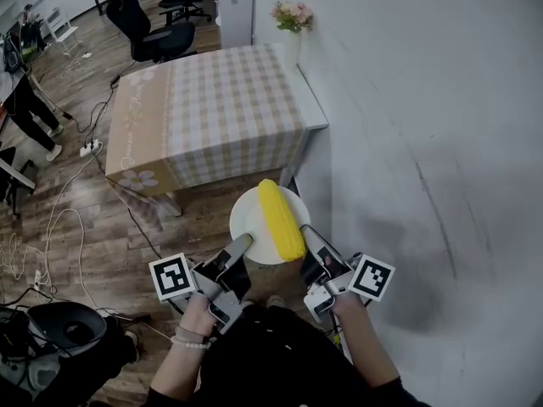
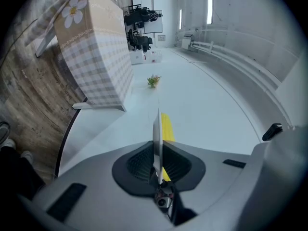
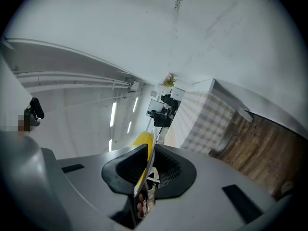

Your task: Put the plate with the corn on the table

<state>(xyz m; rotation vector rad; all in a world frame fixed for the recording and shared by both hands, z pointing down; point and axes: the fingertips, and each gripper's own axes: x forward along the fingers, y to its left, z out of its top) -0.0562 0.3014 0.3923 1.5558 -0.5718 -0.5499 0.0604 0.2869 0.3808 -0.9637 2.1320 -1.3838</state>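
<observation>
A white plate [image 1: 253,220] carries a yellow corn cob [image 1: 281,220] lying lengthwise on its right half. It is held in the air over the wooden floor, just short of the near end of the checked-cloth table [image 1: 212,108]. My left gripper [image 1: 245,243] is shut on the plate's near left rim and my right gripper [image 1: 308,235] on its near right rim. In the left gripper view the plate [image 2: 157,134] shows edge-on between the pads, with the corn [image 2: 167,127] behind it. The right gripper view shows the plate's rim [image 3: 143,176] clamped, the corn [image 3: 142,139] beyond.
A vase of flowers [image 1: 292,15] stands at the table's far right corner by the white wall [image 1: 424,125]. Office chairs [image 1: 157,24] and a white cabinet [image 1: 235,11] lie beyond. Cables [image 1: 51,227] trail over the floor at left; a person [image 1: 30,100] stands there.
</observation>
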